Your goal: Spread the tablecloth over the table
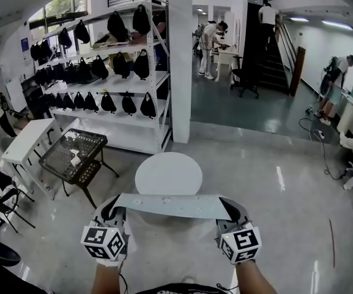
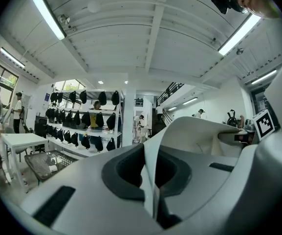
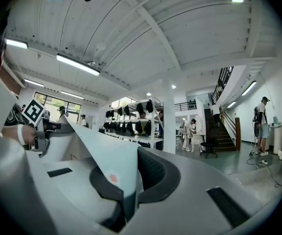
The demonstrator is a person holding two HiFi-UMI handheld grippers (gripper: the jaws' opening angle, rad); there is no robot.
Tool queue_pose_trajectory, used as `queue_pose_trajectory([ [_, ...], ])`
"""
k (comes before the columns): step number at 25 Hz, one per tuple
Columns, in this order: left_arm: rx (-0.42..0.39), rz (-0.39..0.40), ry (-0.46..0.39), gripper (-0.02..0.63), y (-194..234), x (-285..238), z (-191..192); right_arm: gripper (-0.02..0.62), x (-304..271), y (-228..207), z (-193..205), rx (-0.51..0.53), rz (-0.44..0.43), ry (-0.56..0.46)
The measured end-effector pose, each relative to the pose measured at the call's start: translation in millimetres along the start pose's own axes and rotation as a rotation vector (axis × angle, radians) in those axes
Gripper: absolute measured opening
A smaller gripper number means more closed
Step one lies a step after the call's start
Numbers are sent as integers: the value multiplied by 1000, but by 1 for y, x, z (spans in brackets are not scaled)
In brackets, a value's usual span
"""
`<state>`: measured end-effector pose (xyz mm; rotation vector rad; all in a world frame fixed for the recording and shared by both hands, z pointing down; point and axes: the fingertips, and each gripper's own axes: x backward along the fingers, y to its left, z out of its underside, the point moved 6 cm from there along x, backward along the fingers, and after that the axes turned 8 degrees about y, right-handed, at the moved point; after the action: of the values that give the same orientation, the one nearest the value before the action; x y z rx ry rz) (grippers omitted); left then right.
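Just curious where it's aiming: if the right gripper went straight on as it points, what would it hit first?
Nothing close, it seems. The right gripper, shut on the tablecloth, seems aimed just right of the round table; beyond lies open floor, then the white pillar.

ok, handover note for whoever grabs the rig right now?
Left gripper: shut on one end of the tablecloth.
Right gripper: shut on the other end.
Cloth: held in the air as a flat strip stretched between the two, on the near side of the round white table and not resting on it.
Done: cloth gripped at both ends and pulled taut.
Left: bring it over the table, lower it, spread it out, release.
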<state>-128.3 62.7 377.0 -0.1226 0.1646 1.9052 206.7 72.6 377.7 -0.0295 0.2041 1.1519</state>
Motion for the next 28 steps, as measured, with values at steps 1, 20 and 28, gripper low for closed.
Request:
queue_pose_trajectory([
  [1,-3,-5,-1,17,-1,-8,-2,25,-5,-7,0,-1,-2,-5],
  [20,-45,-33,19,17,8,-78,-17,26,-79,-57,-7,-48,-35,-40],
  [28,-14,16,6,17,53,-131,-23,26,-134,-54,-18,-45,3,-18],
])
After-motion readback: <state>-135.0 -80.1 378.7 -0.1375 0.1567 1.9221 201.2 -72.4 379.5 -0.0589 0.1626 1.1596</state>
